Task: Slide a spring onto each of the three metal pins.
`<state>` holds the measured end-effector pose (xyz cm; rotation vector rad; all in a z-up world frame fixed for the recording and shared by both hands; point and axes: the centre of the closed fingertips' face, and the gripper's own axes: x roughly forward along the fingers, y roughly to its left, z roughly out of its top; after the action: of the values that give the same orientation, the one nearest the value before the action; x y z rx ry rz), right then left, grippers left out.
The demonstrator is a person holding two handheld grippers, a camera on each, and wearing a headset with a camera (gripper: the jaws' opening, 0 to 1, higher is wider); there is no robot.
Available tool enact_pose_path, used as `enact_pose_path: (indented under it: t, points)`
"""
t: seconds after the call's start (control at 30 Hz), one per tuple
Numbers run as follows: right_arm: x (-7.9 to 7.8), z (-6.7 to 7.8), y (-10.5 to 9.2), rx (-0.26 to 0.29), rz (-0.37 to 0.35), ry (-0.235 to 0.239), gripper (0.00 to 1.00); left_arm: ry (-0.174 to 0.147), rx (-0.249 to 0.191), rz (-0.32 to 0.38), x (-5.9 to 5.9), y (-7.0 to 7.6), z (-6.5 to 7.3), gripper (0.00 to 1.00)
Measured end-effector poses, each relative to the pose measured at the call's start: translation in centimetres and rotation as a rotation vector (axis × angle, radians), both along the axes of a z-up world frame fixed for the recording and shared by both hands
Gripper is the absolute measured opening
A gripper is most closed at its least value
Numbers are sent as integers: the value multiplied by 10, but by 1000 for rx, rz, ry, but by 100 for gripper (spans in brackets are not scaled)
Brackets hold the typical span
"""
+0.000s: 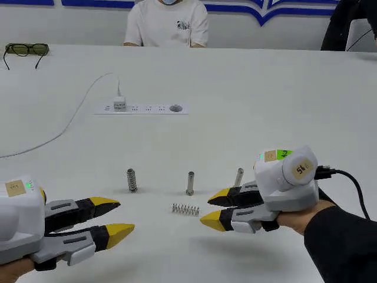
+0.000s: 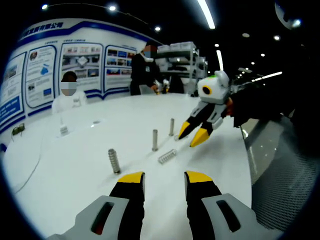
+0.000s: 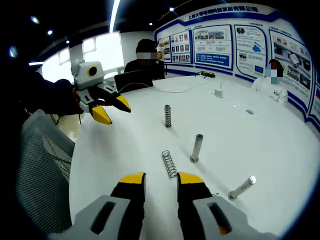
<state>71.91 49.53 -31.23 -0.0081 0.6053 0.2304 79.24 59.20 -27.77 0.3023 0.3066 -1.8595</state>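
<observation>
Your right gripper [image 1: 205, 210] sits open, the loose spring [image 1: 185, 209] at its nine o'clock, ready for grabbing. Your left gripper [image 1: 126, 216] is open too.

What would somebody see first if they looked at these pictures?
The yellow-tipped left gripper and right gripper, both open, face each other over the white table. The left pin wears a spring, the middle pin and right pin are bare, and a loose spring lies in front.
</observation>
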Motion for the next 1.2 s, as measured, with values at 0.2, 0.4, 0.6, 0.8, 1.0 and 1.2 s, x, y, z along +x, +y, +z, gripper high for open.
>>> enact_pose_path:
  t: [0.2, 0.4, 0.6, 0.8, 1.0, 1.2]
  points:
    - [11, -10, -5, -1, -1, 10, 26, -5, 6, -5, -3, 1, 0, 32]
    - [16, -21, -4, 10, -1, 36, 25, -5, 13, -3, -4, 3, -1, 31]
    - [19, -27, -7, 3, -6, 43, 22, -5, 16, -5, -6, 3, -1, 31]
    - [22, -29, -6, -15, 2, 43, 19, -6, 20, -9, -7, 3, -3, 30]
    - [23, -33, -6, -35, 11, 51, 16, -6, 22, -12, -7, 1, -4, 29]
    - [23, -36, -5, -53, 15, 59, 13, -4, 24, -12, -6, 0, -5, 28]
